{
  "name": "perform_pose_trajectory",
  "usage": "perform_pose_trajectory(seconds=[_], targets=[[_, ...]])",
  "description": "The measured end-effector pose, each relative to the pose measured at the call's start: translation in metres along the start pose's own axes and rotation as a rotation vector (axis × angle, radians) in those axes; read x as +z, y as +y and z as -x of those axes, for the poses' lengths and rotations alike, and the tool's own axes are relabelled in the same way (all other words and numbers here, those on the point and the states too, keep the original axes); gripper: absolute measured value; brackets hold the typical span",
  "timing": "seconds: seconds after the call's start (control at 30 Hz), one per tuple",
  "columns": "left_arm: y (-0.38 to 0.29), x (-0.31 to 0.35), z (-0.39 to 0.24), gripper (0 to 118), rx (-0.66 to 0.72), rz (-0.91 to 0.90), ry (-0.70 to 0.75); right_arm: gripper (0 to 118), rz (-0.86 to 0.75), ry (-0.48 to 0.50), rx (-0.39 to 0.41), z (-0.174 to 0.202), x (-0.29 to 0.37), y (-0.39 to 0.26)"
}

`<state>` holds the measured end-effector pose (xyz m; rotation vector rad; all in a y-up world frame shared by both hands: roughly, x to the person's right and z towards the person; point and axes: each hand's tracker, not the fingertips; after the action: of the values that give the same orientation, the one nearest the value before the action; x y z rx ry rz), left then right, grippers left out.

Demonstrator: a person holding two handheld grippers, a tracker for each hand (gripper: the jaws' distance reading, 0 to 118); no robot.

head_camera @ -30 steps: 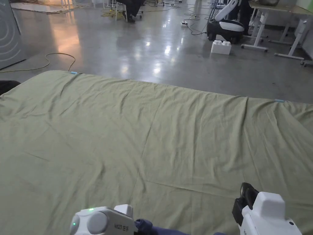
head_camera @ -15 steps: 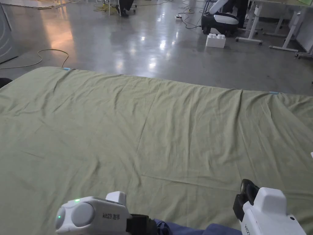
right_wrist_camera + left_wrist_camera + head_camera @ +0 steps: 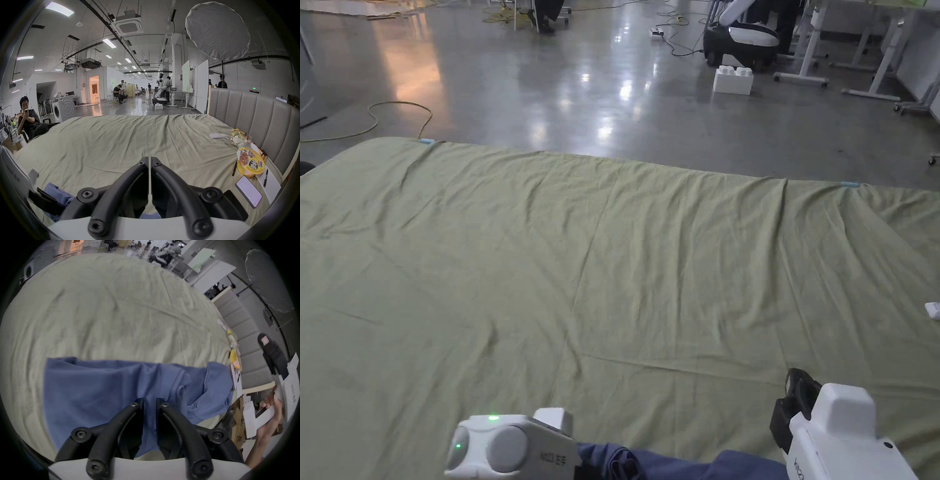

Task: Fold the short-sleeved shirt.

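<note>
Shirt point(image 3: 113, 386): blue, short-sleeved, lay rumpled on the near edge of the bed, spread sideways across the green sheet point(image 3: 625, 262), one sleeve bunched toward the headboard side; a strip of it showed at the bottom of the head view between the two grippers. Left gripper point(image 3: 149, 402): fingers point(image 3: 138, 408) parted by a narrow gap, blue cloth seen through the gap; whether they pinched the shirt could not be told. In the head view its white body sat low at the near edge, touching the cloth. Right gripper point(image 3: 149, 160): fingers point(image 3: 141, 168) clenched tip to tip, nothing between them, pointing out over bare sheet, with a little blue cloth beneath its body. In the head view its white body sat at the lower right, just beside the shirt. Sheet: creased, covering the whole bed. Headboard point(image 3: 259, 116): grey, padded, on the right side of the bed. Beside it on the sheet: a yellow noodle bowl point(image 3: 250, 162), a phone point(image 3: 248, 191) with lit screen, papers, a pen, snack wrappers. Floor point(image 3: 600, 75): polished grey, with cables, a white block point(image 3: 732, 80) and desk legs beyond the bed. A seated person point(image 3: 27, 116) was near the far left corner of the bed, beside a washing machine point(image 3: 63, 108).
</note>
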<state>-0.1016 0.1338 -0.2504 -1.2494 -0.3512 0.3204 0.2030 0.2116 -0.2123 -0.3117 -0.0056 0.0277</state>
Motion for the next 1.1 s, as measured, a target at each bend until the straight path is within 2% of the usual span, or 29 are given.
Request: perform_pose_trajectory(seconds=[0.17, 0.27, 0.4, 0.5, 0.53, 0.63, 0.77, 0.93, 1.07, 1.1], targets=[[-0.005, -0.015, -0.019, 15, 0.013, -0.011, -0.160, 3, 0.002, -0.008, -0.006, -0.004, 0.002, -0.002], [-0.009, -0.024, -0.025, 15, -0.047, 0.006, -0.091, 3, 0.004, -0.013, -0.008, -0.006, 0.003, -0.002], [-0.013, -0.032, -0.016, 15, 0.044, -0.018, -0.126, 3, 0.009, -0.017, -0.015, -0.006, 0.004, -0.004], [-0.015, -0.029, -0.014, 17, 0.036, -0.028, -0.130, 3, 0.015, -0.016, -0.024, -0.005, 0.003, -0.005], [-0.016, -0.026, -0.014, 22, 0.022, -0.036, -0.134, 3, 0.017, -0.012, -0.027, -0.005, 0.003, -0.006], [-0.018, -0.006, -0.010, 68, 0.015, -0.052, -0.200, 3, 0.016, -0.006, -0.021, -0.001, 0.004, -0.004], [-0.015, 0.043, 0.014, 73, 0.029, -0.155, -0.287, 3, 0.002, 0.006, -0.011, 0.000, 0.006, -0.001], [-0.012, 0.090, 0.076, 77, 0.021, -0.267, -0.216, 3, -0.018, 0.013, -0.008, 0.001, 0.006, 0.005], [-0.018, 0.095, 0.131, 78, 0.098, -0.260, -0.190, 3, -0.027, 0.017, -0.012, 0.001, 0.006, 0.010], [-0.021, 0.092, 0.143, 78, 0.118, -0.251, -0.198, 3, 0.024, 0.000, 0.005, -0.001, 0.005, 0.005]])
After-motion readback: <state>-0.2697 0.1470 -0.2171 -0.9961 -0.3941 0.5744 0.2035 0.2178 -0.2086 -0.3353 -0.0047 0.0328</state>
